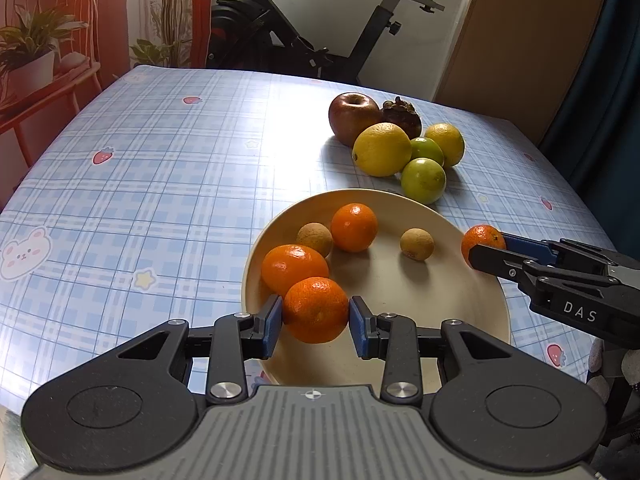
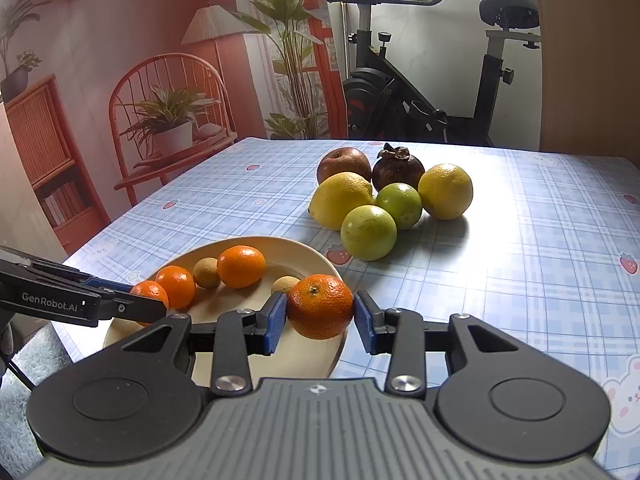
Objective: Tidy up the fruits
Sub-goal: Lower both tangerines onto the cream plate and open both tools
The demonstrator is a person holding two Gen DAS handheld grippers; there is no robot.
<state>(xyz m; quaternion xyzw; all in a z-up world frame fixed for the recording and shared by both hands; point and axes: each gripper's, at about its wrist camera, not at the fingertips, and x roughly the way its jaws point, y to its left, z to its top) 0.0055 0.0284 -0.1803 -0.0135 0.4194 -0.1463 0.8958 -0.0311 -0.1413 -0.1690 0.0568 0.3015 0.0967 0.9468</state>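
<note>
Here each gripper, left and right, squeezes an orange over the plate, likely to drop it there with the other small fruits.

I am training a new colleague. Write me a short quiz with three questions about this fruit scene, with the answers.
1. True or false: each gripper has a tangerine between its fingers.
2. How many small brown fruits lie on the plate?
3. Which is off the plate: A) the apple, B) every tangerine?

Key:
1. True: left gripper, right gripper.
2. Two.
3. A; it sits on the tablecloth.
</note>
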